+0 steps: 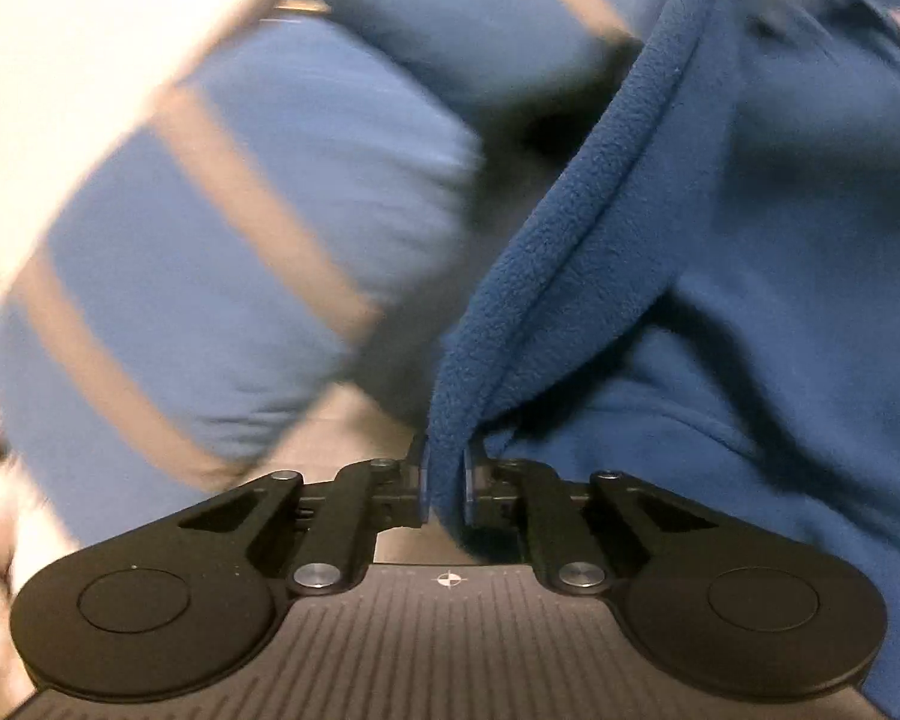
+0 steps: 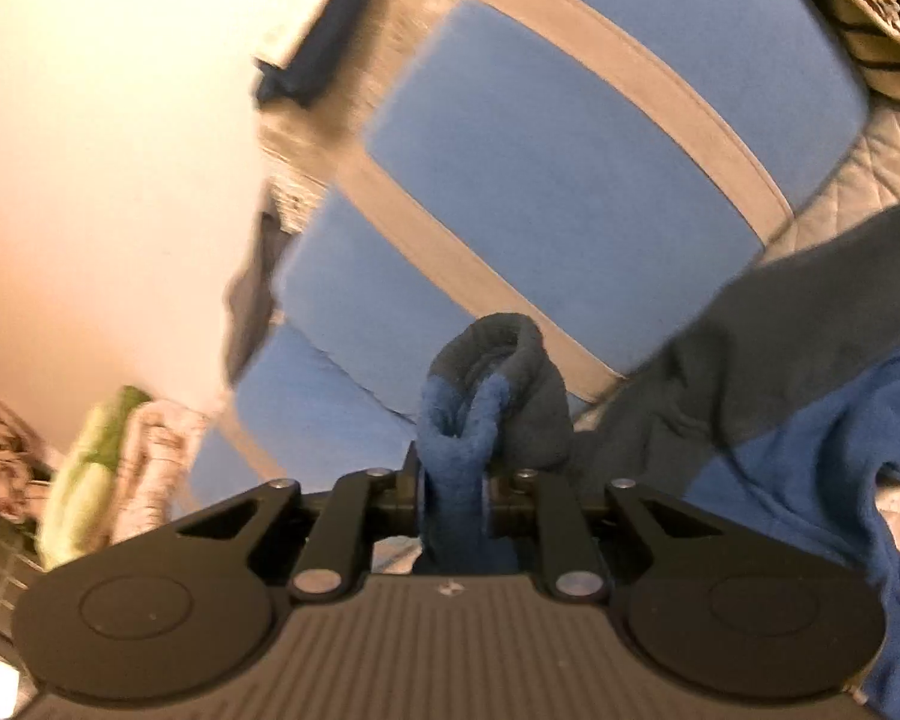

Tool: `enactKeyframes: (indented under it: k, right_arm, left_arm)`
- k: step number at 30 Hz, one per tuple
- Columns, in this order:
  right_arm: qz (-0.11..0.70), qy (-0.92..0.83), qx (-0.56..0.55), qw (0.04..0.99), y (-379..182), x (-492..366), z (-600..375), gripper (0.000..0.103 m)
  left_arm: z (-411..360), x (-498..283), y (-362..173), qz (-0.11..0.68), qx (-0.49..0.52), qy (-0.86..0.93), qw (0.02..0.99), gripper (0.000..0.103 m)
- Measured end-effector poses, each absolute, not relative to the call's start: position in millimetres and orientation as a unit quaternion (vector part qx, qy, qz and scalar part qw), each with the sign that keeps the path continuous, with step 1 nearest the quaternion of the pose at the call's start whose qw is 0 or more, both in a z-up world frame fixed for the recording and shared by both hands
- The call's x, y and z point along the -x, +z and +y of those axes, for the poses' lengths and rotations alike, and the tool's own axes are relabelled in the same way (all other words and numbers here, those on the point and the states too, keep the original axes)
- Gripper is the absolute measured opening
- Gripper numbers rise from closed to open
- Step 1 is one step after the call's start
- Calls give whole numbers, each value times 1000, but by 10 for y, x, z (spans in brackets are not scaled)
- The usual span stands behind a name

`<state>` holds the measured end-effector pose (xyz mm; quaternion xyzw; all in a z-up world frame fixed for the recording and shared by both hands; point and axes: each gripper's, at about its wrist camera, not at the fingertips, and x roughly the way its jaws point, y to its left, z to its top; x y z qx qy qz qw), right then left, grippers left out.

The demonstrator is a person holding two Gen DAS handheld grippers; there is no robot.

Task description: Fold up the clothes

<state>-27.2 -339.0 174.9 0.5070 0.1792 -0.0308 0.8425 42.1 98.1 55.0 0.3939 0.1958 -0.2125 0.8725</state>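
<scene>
A blue fleece garment with dark grey panels fills the right half of the left wrist view. My left gripper is shut on its hemmed edge, which rises up and to the right from the jaws. In the right wrist view my right gripper is shut on a bunched blue fold of the same fleece, with a grey cuff-like part curling above the jaws. The rest of the garment hangs to the right.
Behind is a blue surface with wide beige bands, blurred in both views. A quilted grey surface lies at the right. A green and patterned pile of cloth lies at the lower left. A pale wall is at the left.
</scene>
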Motion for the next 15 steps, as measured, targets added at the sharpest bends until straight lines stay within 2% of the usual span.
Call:
enactKeyframes:
  k: [2,4,9,12,15]
  right_arm:
    - [180,-30,-526,831,1574,507,-3373,16]
    - [199,-41,-548,812,1261,717,-3315,16]
    - [277,-112,-639,708,81,1092,-3169,16]
    - [282,-125,-665,680,-178,1223,-3123,16]
    - [276,-123,-654,694,-92,1238,-3101,16]
  left_arm:
    - [1166,-397,612,178,-356,-204,894,11]
    - [1176,-286,410,162,-394,-191,884,10]
    - [1133,-9,-190,131,-523,-183,822,10]
    - [1143,117,-357,102,-584,-179,785,10]
    - [1135,92,-316,109,-592,-182,778,13]
